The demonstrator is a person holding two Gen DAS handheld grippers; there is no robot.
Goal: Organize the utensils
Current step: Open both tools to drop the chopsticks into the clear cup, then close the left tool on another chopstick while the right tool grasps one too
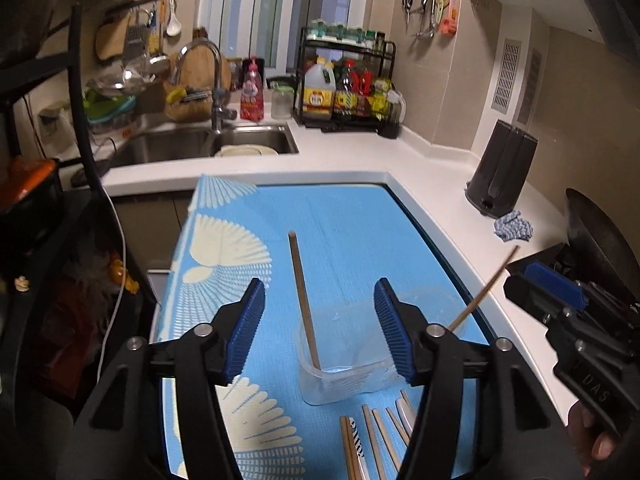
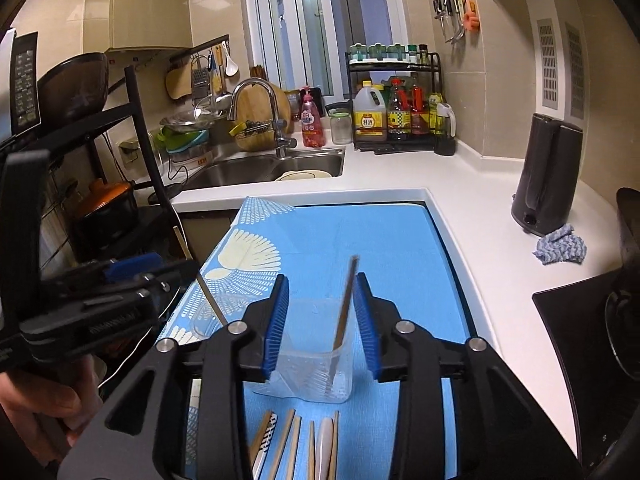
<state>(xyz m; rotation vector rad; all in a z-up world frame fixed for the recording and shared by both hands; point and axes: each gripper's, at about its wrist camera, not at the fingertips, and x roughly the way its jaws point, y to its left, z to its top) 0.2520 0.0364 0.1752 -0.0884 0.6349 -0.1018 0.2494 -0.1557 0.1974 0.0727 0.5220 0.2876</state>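
Note:
A clear plastic container [image 1: 344,376] [image 2: 316,364] stands on the blue patterned mat [image 1: 340,216] [image 2: 384,236]. Two wooden chopsticks lean in it: one [image 1: 304,300] between my left fingers, the other [image 1: 482,294] toward the right; in the right wrist view they show as one [image 2: 345,306] by my right fingers and one [image 2: 208,300] at left. My left gripper [image 1: 320,312] is open above the container. My right gripper [image 2: 322,312] is open, the chopstick loose beside its right pad. Several chopsticks and a pale spoon [image 1: 372,440] [image 2: 308,444] lie on the mat in front of the container.
A dark kettle [image 1: 500,168] [image 2: 548,176] and a blue cloth [image 1: 514,226] [image 2: 560,246] sit on the white counter at right. A sink [image 1: 200,144] [image 2: 264,168] with faucet is behind the mat. A condiment rack [image 1: 348,80] [image 2: 396,100] stands at the back. A dark shelf stands at left.

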